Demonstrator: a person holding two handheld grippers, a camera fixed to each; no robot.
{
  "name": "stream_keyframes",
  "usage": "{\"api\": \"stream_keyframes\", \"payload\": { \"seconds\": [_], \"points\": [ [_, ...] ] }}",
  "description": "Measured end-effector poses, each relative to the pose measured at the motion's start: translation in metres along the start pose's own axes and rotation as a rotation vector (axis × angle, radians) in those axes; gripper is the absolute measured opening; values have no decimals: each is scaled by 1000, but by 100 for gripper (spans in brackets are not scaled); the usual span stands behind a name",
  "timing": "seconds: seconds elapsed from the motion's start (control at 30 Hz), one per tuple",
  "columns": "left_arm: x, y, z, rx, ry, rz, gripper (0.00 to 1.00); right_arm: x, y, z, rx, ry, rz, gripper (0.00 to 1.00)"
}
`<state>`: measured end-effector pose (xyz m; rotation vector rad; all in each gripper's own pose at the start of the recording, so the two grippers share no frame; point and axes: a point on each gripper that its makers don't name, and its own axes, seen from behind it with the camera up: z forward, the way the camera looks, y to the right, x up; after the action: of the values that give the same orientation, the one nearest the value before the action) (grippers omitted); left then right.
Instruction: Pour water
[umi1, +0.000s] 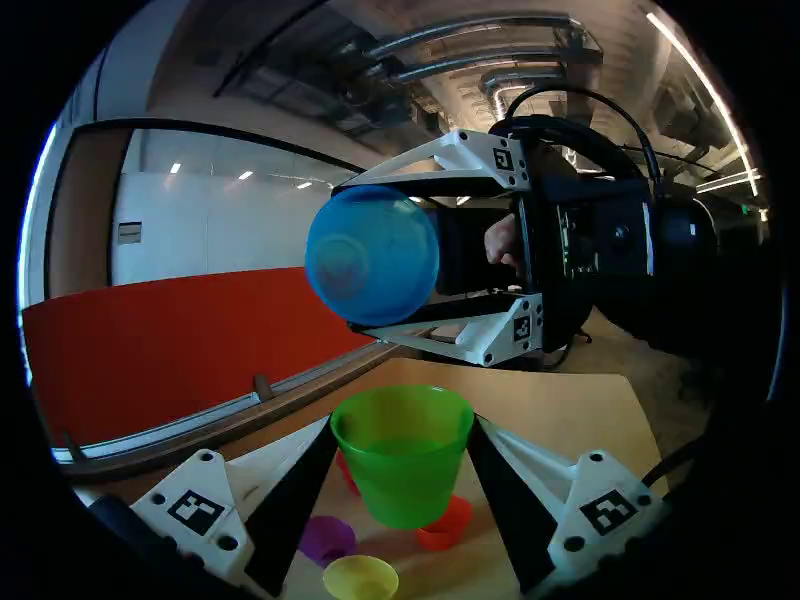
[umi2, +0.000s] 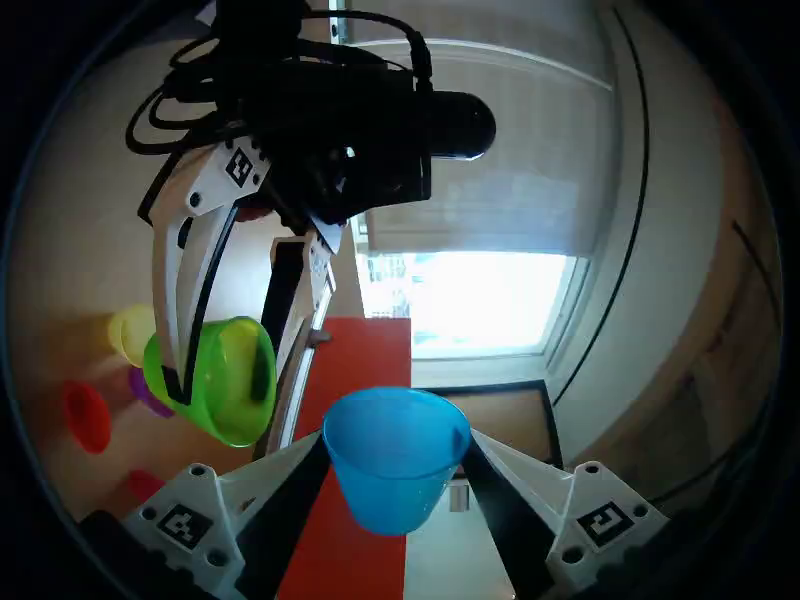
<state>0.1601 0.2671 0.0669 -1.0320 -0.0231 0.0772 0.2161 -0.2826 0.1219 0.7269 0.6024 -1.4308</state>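
Observation:
In the left gripper view my left gripper is shut on a green cup, held upright above the wooden table. Above it the right gripper holds a blue cup tipped on its side, its bottom facing my camera. In the right gripper view my right gripper is shut on the blue cup. The left gripper shows there at the left with the green cup between its fingers, mouth turned toward this camera. No water stream is visible.
Small cups stand on the table below: yellow, purple and orange. A red wall panel runs behind the table. A hand grips the right gripper's handle. A bright window is ahead in the right gripper view.

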Motion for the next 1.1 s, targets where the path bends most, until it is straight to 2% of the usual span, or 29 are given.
{"api": "stream_keyframes", "payload": {
  "seconds": [0.17,0.33,0.73,1.1],
  "points": [
    [-1,-1,-1,4,-3,2,88,-2,-1,-2,-4,-1,55,90],
    [-1,-1,-2,7,-5,3,88,-7,-4,-6,-5,-2,166,91],
    [-1,-2,-3,11,-8,6,88,-19,-12,-15,-22,-25,502,91],
    [0,-3,-7,20,-11,12,88,-23,-20,-24,-8,-22,882,91]
  ]
}}
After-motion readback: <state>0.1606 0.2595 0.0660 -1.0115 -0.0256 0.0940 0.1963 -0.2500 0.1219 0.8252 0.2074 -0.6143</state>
